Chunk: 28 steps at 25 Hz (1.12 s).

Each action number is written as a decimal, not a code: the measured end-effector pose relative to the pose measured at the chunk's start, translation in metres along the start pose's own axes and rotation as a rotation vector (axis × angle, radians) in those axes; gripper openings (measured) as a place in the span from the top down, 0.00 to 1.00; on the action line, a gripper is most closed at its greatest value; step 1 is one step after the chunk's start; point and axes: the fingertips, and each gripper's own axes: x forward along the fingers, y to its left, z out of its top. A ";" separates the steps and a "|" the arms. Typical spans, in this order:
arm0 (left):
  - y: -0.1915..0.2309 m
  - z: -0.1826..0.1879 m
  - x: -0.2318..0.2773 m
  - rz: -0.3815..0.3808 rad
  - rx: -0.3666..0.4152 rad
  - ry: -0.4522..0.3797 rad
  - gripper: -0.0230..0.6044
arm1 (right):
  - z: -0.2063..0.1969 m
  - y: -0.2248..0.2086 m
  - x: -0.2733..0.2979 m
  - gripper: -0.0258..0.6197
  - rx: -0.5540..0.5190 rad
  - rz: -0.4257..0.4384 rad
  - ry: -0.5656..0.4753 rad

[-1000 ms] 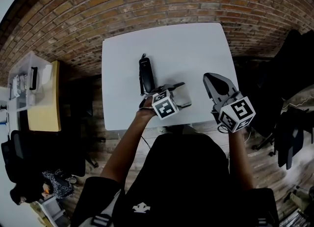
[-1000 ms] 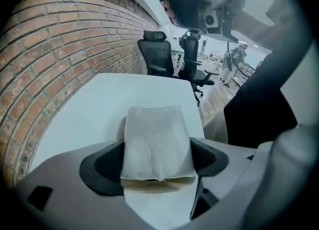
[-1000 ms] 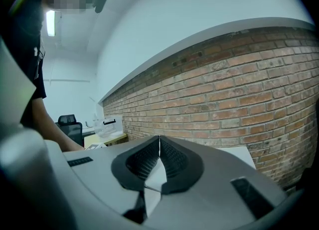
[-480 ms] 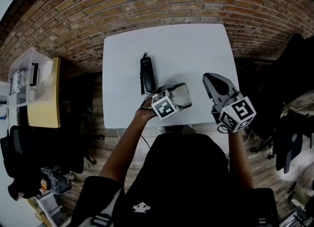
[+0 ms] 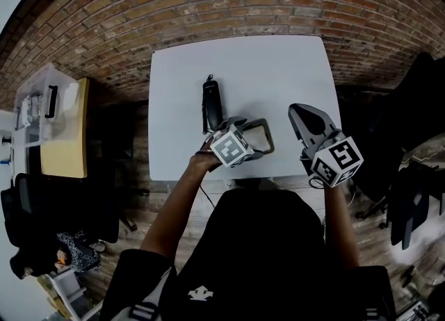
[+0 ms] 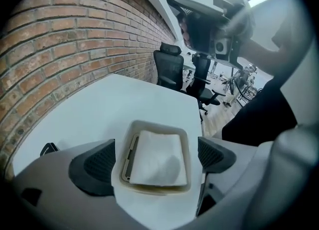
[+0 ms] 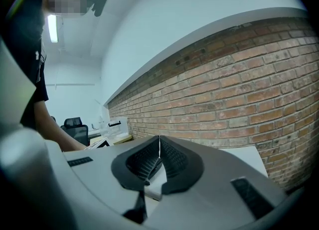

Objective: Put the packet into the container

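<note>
Packet (image 6: 157,157) sits in container (image 6: 155,124), between left gripper's (image 6: 154,160) just-opened jaws; right gripper (image 7: 159,157) is closed, empty. Bumping the rim could spill the packet.

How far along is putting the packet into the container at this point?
Done, by the look of it: the white packet lies inside the container on the table. In hand: the left gripper sits over it, its jaws just opened, pads clear of packet and container. The right gripper is shut and empty, off to the side. Left: only drawing the left gripper away.
</note>
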 end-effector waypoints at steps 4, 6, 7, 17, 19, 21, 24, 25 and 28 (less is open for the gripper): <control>0.004 0.016 -0.014 0.006 -0.043 -0.091 0.12 | 0.001 0.001 0.004 0.95 -0.006 0.004 -0.002; 0.007 0.031 -0.026 0.009 -0.093 -0.181 0.12 | 0.002 0.003 0.007 0.95 -0.007 0.008 -0.006; 0.009 0.038 -0.034 0.015 -0.112 -0.225 0.12 | 0.003 0.004 0.009 0.95 -0.008 0.012 -0.009; 0.031 0.074 -0.127 0.107 -0.251 -0.598 0.51 | 0.014 0.025 0.033 0.95 -0.047 0.070 -0.025; 0.033 0.076 -0.142 0.125 -0.264 -0.655 0.55 | 0.015 0.031 0.038 0.95 -0.064 0.087 -0.024; 0.034 0.078 -0.155 0.158 -0.248 -0.693 0.58 | 0.017 0.038 0.042 0.95 -0.084 0.101 -0.021; 0.036 0.079 -0.173 0.232 -0.223 -0.740 0.68 | 0.020 0.046 0.048 0.95 -0.099 0.121 -0.022; 0.037 0.079 -0.179 0.258 -0.224 -0.757 0.75 | 0.021 0.048 0.049 0.95 -0.101 0.122 -0.022; 0.039 0.075 -0.190 0.313 -0.230 -0.789 0.83 | 0.023 0.054 0.053 0.95 -0.126 0.119 -0.017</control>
